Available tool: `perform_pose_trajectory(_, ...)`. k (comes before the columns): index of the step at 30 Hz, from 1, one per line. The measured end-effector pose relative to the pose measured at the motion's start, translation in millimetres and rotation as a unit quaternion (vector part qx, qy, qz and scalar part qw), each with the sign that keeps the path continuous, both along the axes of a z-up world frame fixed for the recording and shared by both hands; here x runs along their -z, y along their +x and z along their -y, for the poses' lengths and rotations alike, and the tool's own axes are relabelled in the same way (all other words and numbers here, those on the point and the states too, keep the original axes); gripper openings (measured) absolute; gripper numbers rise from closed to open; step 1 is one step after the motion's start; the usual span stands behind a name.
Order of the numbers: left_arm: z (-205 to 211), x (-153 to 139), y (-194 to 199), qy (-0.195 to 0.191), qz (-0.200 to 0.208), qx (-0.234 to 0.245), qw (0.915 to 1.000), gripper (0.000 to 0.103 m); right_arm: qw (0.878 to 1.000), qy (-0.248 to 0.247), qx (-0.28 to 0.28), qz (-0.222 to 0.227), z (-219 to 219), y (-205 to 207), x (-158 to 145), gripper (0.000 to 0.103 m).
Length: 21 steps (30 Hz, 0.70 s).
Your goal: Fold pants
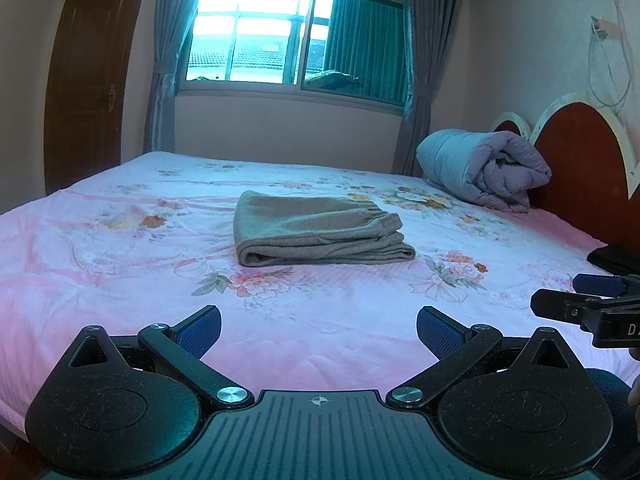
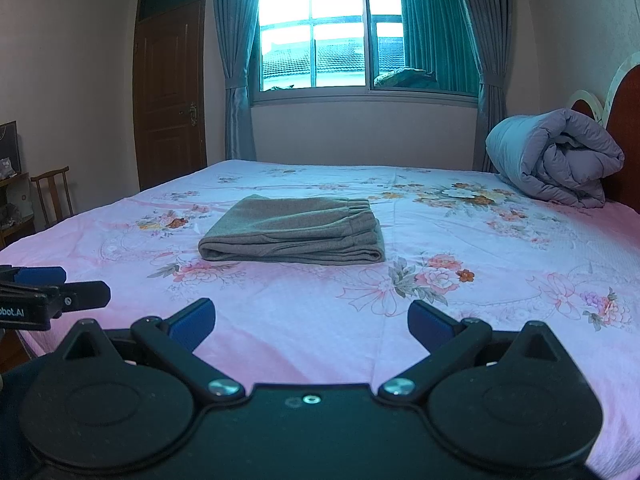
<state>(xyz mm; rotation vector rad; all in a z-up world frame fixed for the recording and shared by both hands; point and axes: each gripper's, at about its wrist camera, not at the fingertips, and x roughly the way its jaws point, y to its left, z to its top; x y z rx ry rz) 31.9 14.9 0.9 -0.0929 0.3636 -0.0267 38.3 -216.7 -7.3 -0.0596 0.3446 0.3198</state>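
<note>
The grey-brown pants [image 1: 318, 229] lie folded in a compact stack in the middle of the pink floral bed [image 1: 120, 264], waistband to the right. They also show in the right wrist view [image 2: 294, 236]. My left gripper [image 1: 319, 330] is open and empty, held above the near edge of the bed, well short of the pants. My right gripper [image 2: 311, 322] is open and empty too, beside the left one and equally far back. Each gripper shows at the edge of the other's view: the right gripper [image 1: 576, 300] and the left gripper [image 2: 60, 292].
A rolled lilac quilt [image 1: 486, 168] lies at the bed's far right by the red headboard [image 1: 580, 156]. A dark item [image 1: 612, 258] sits at the right bed edge. A window [image 2: 360, 28], a wooden door [image 2: 170, 92] and a chair [image 2: 52, 196] stand beyond.
</note>
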Motion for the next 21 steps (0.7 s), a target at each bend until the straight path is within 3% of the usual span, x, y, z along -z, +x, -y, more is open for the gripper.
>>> perform_pose_trajectory(21, 0.1, -0.9, -4.2, 0.003, 0.019, 0.013, 0.9997, 0.103, 1.0, 0.003, 0.0, 0.0, 1.6, 0.6, -0.3, 0.097)
